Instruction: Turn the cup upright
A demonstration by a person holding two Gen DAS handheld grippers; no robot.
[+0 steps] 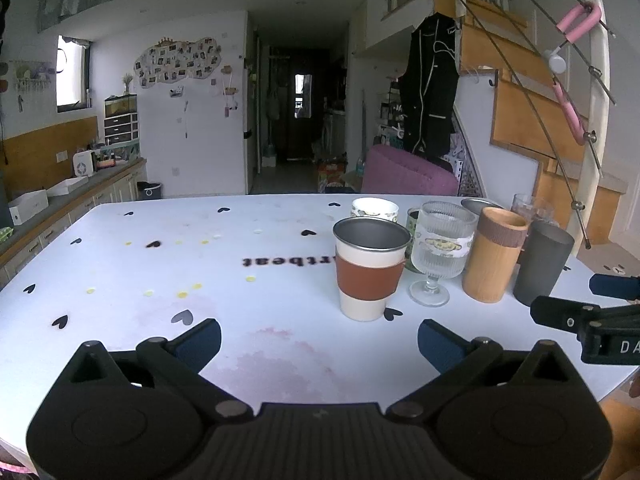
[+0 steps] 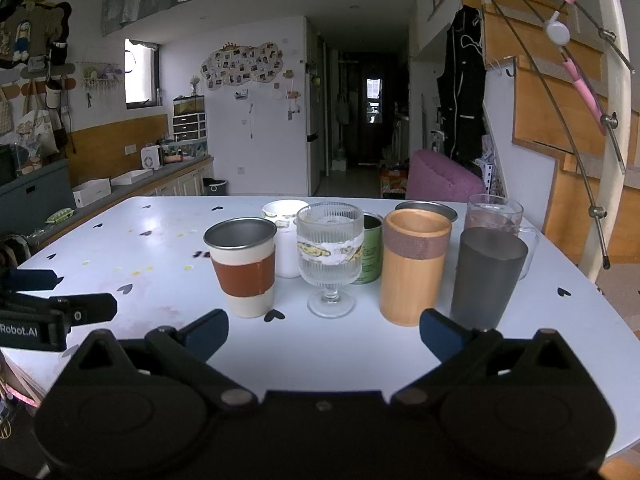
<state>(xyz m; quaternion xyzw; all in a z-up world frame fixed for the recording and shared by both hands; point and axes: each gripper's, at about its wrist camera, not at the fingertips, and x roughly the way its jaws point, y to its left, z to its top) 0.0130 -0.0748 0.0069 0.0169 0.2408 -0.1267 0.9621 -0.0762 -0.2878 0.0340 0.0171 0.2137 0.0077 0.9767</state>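
Observation:
Several cups stand upright in a cluster on the white table (image 1: 160, 272). In front are a white cup with a brown sleeve (image 1: 370, 272) (image 2: 244, 266), a ribbed glass goblet (image 1: 438, 250) (image 2: 330, 256), a bamboo cup (image 1: 494, 252) (image 2: 414, 266) and a dark grey tumbler (image 1: 542, 262) (image 2: 484, 276). My left gripper (image 1: 320, 342) is open and empty, low over the table in front of the sleeved cup. My right gripper (image 2: 324, 334) is open and empty, just short of the goblet and bamboo cup.
Behind the front row stand a white mug (image 2: 286, 236), a green tin (image 2: 370, 252), a metal bowl (image 2: 426, 210) and a clear glass mug (image 2: 496, 216). The right gripper's fingers show at the left view's right edge (image 1: 592, 312). A pink chair (image 1: 408, 176) stands behind the table.

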